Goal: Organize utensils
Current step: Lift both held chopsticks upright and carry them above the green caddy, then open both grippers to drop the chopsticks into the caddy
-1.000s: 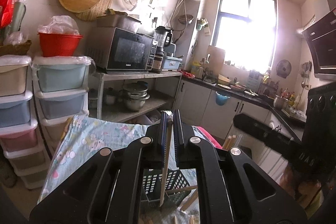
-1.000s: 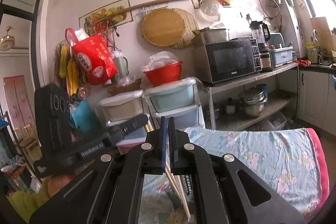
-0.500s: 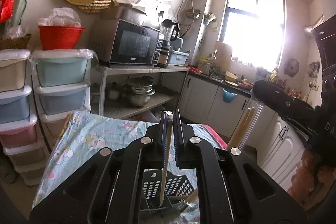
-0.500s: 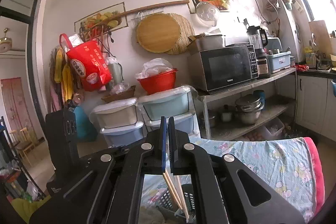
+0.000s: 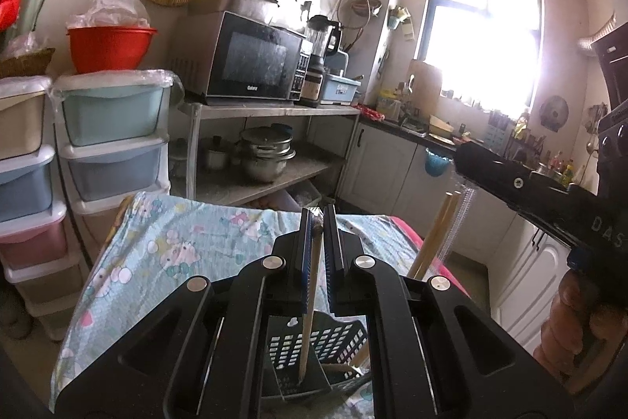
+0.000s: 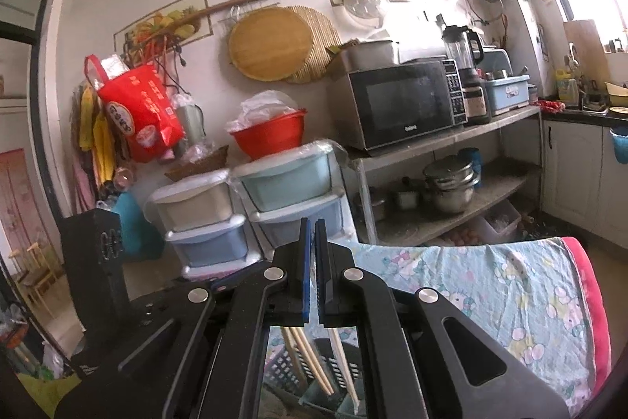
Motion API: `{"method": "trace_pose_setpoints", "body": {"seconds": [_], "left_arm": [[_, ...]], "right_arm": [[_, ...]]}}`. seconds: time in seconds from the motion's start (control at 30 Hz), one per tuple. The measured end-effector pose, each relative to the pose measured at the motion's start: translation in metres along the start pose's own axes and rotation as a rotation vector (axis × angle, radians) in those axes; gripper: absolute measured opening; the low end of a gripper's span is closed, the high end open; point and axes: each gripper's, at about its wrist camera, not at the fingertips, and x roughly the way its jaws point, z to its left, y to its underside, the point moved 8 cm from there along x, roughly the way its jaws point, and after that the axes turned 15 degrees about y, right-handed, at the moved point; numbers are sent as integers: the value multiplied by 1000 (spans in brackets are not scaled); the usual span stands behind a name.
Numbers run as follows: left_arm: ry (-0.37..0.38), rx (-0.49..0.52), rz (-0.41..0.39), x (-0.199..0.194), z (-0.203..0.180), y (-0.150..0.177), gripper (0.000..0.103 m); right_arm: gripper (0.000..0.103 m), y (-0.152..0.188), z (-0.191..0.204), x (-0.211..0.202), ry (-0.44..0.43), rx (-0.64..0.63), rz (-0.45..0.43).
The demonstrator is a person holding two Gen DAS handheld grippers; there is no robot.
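— Kitchen shelves and stacked drawers sit far behind; what's on the flowered tablecloth [image 5: 165, 250]?

— A dark perforated utensil basket [image 5: 314, 344], near me, directly under both tools. My left gripper [image 5: 318, 222] is clamped on one chopstick [image 5: 308, 321], tip hanging over a basket compartment. My right gripper [image 6: 310, 226] is closed on a pair of chopsticks [image 6: 310, 360], tips also above the basket.

— Which step?

— Dropping them in, I judge. Next I lower each tip inside a compartment, then let go.

— Room?

— Tight: the tools crowd each other, and the divider walls are close. Cloth to the left is free.
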Motion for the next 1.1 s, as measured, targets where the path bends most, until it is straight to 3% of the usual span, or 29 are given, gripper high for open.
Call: {"method": "trace_pose_setpoints", "body": {"seconds": [0.33, 0.4, 0.43, 0.47, 0.53, 0.63, 0.77, 0.9, 0.97, 1.1], "left_arm": [[-8, -6, 59, 13, 6, 23, 4], [-11, -9, 66, 14, 6, 27, 4], [-14, -11, 73, 14, 7, 29, 4], [-15, -13, 76, 15, 8, 31, 6], [-19, -15, 85, 15, 9, 35, 13], [-27, -16, 92, 12, 10, 38, 20], [-30, -18, 101, 9, 8, 42, 37], [-29, -14, 112, 4, 5, 47, 46], [-34, -21, 110, 1, 4, 51, 54], [-39, -26, 114, -3, 2, 60, 68]], "right_arm": [[4, 27, -18, 26, 53, 8, 78], [6, 33, -22, 28, 68, 9, 91], [12, 36, -23, 28, 73, 8, 94], [23, 39, -26, 28, 80, 13, 99], [33, 43, -29, 27, 88, 25, 105], [33, 48, -34, 23, 97, 38, 117], [49, 51, -38, 13, 103, 42, 117], [57, 54, -44, 0, 121, 27, 122], [68, 55, -46, -7, 132, 13, 117], [74, 61, -52, -24, 161, -25, 101]]}}
